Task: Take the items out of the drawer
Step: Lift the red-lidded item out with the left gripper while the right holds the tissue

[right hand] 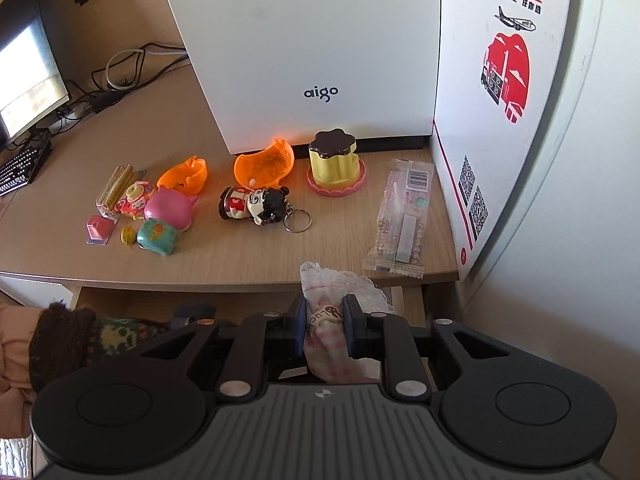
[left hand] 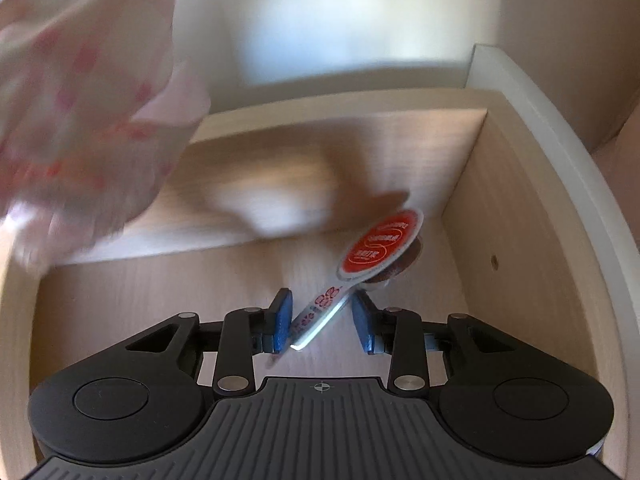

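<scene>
- here, left wrist view: the left claw [left hand: 322, 316] sits low inside the drawer [left hand: 520, 208], its blue pads apart on either side of the flat stem of a lollipop-like item [left hand: 376, 250] with a red round label; the stem lies slanted between the pads, near the left one, and contact cannot be told.
- the item rests on the drawer floor near the right back corner, its head close to the right wall.
- judgement: to grip well, the pads should be centred on the stem and brought together squarely, then lifted straight up, since the stem is thin and slanted and may twist or slip.
- the nearby right wall leaves little room for a sideways pull.
- right wrist view: the right claw [right hand: 323, 326] is clamped on a pink lace-edged cloth pouch [right hand: 326, 316], held above the drawer's front, just short of the edge of the surface [right hand: 248, 256].
- the same pouch appears blurred at upper left in the left wrist view, above the drawer; it could crowd the left claw's way up.
- judgement: the pouch needs a bare patch; one lies between the keychain doll [right hand: 256, 204] and the wrapped packet [right hand: 402, 216].
- other things on the surface: a yellow cake-shaped toy [right hand: 335, 162], orange shell halves [right hand: 264, 162], a pink toy [right hand: 168, 208], and a white box [right hand: 304, 48] behind.
- a person's knitted sleeve [right hand: 80, 332] shows at lower left.
</scene>
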{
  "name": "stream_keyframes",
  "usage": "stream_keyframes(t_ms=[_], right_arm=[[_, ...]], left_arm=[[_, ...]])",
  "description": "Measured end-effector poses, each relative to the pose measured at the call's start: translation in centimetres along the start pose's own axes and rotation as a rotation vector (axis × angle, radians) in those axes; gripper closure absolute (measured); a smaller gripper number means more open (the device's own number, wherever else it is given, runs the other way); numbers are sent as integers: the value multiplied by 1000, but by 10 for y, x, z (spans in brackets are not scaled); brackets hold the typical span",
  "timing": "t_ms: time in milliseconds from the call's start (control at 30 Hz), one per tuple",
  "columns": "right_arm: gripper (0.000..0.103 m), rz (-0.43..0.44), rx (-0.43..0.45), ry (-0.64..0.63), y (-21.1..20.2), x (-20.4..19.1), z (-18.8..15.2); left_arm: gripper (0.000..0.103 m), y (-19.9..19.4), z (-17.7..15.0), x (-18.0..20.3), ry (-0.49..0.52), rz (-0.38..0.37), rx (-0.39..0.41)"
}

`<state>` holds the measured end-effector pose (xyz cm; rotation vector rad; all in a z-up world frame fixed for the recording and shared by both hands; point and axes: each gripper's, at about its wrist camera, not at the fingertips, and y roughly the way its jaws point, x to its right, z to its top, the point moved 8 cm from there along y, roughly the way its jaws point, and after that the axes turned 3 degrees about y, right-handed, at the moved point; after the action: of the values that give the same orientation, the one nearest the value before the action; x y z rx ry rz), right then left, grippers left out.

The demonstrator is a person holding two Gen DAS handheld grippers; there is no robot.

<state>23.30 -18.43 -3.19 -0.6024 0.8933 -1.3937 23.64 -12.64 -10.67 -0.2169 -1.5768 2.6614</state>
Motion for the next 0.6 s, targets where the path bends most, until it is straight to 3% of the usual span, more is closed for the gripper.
stream_keyframes(t_ms=[100, 167, 267, 333, 400, 600], right_arm=[[85, -19, 3, 6, 0, 4, 0], [84, -25, 1, 22, 1, 8, 1], [85, -25, 2, 21, 1, 9, 1], [85, -22, 6, 18, 0, 8, 1], [85, -20, 7, 22, 0, 8, 1], [85, 14, -5, 50, 5, 6, -1]], left_arm=[[66, 4, 7, -4, -14, -31, 4], [65, 5, 9, -9, -83, -50, -9], [66, 4, 11, -9, -112, -31, -22], [73, 1, 10, -9, -147, -15, -44], [90, -6, 1, -11, -202, 11, -61], [92, -43, -51, -18, -457, 92, -79]])
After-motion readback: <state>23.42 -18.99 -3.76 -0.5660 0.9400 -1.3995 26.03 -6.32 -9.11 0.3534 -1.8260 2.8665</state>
